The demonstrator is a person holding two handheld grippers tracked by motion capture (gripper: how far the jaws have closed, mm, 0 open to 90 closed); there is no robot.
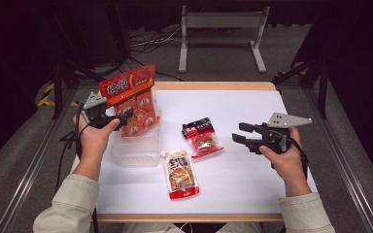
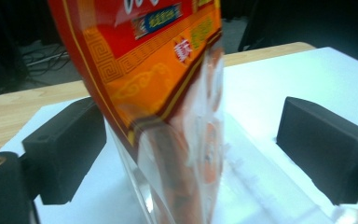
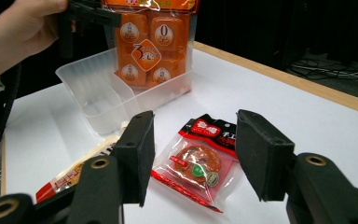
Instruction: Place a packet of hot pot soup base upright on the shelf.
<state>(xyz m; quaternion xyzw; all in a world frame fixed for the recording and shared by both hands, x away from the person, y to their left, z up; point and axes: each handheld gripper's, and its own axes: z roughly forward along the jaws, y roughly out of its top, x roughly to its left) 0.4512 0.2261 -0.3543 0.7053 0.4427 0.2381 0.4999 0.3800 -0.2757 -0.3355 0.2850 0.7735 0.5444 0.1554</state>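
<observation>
A tall orange snack bag [image 1: 131, 99] [image 2: 158, 70] [image 3: 151, 42] stands upright at the far end of a clear plastic bin [image 1: 136, 154] [image 3: 88, 88] on the table's left side. My left gripper [image 1: 126, 116] [image 2: 196, 144] is open at the bag's left side, its jaws wide on either side of the bag, and the right pad stands well apart from it. My right gripper [image 1: 240, 133] [image 3: 193, 158] hovers open over the table's right side with nothing between its fingers. It points toward a small red packet [image 1: 203, 137] [image 3: 198, 163] lying flat.
A white-and-red spouted pouch [image 1: 180, 174] [image 3: 74, 172] lies flat in front of the bin. The white sheet [image 1: 243, 184] covers a wooden tabletop. Beyond the far edge stand a grey metal frame [image 1: 221, 34] and floor cables [image 1: 145, 41].
</observation>
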